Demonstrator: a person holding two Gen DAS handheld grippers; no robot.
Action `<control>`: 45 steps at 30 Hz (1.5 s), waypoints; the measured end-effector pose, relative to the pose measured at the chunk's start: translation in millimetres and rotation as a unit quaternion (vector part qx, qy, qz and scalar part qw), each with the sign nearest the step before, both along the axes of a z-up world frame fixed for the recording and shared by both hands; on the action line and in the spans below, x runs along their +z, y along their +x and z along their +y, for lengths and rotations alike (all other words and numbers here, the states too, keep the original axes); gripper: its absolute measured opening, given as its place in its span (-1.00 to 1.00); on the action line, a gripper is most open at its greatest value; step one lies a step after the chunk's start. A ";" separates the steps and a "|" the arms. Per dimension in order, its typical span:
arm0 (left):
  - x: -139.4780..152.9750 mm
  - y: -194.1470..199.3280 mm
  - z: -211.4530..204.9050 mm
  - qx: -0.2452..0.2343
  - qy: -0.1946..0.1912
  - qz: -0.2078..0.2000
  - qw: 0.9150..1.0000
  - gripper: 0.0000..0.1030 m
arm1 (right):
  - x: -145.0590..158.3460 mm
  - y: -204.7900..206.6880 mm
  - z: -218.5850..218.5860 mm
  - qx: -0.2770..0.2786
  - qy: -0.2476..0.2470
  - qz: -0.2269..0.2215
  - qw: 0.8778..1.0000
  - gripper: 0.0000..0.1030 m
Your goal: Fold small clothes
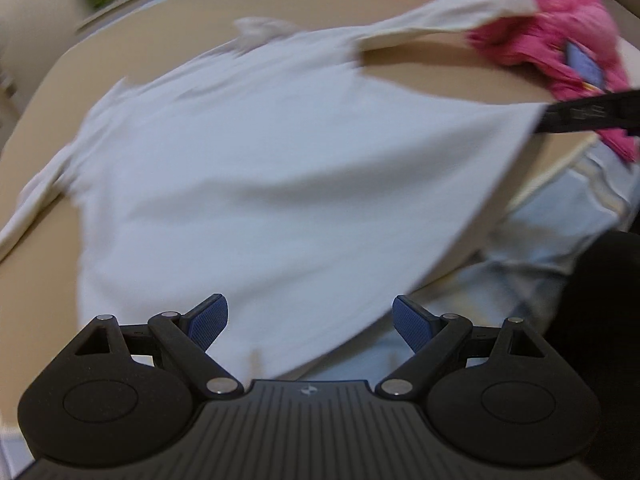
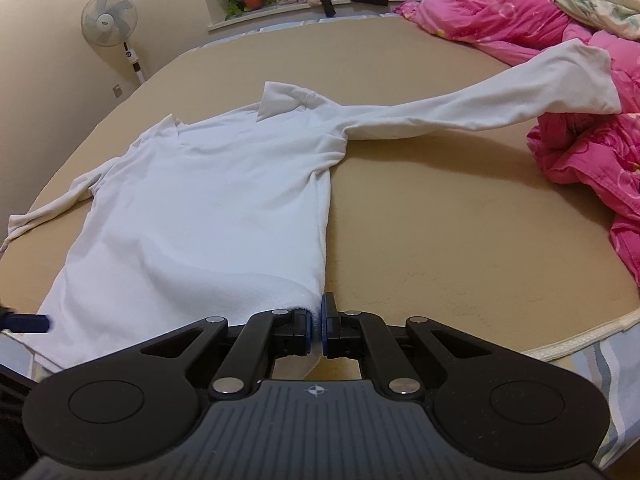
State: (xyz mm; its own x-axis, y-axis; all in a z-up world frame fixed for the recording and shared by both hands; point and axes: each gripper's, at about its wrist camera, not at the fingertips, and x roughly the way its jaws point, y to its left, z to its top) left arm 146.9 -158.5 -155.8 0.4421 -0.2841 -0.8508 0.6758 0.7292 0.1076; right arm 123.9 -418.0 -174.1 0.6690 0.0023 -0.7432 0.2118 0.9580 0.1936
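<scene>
Right tool (image 2: 318,330) clamped tight on the near right hem corner of the white long-sleeved shirt (image 2: 208,200); cloth pinched between the blue pads, a short tail hanging below them. Left tool (image 1: 310,322) spread wide, nothing between its fingers (image 1: 208,322), hovering over the shirt's near left hem. Left view blurred.

Shirt lies spread flat on the tan bed (image 2: 460,232), collar at the far end. Left sleeve trails off toward the bed's left edge. Right sleeve (image 2: 500,100) reaches far right, cuff resting up on the pink quilt (image 2: 580,152).

Judged step: getting both hem corners in hand before the first fold.

Risks:
- Only one corner is held. Any pull by the right tool alone would likely skew the body and bunch the hem.
- Cuff on the quilt could drag or snag when the shirt shifts, twisting that sleeve.
- Left tool may pinch one layer only, or catch the sheet beneath, since the fabric lies flat.
- Hem sits near the bed edge; slack could slip over it.
</scene>
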 end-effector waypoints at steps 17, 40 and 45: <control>-36.8 59.4 -34.7 0.108 0.038 -0.029 0.993 0.80 | -2.6 -0.7 -26.8 -0.044 0.104 -0.008 0.994 -0.92; -69.3 99.2 203.6 0.357 0.012 0.047 0.933 0.90 | -50.7 -6.0 -43.0 -0.152 0.093 0.035 0.983 -0.91; -49.2 87.9 196.5 0.312 0.029 0.013 0.949 -0.15 | -68.5 -7.2 -38.5 -0.154 0.088 0.038 0.983 -0.64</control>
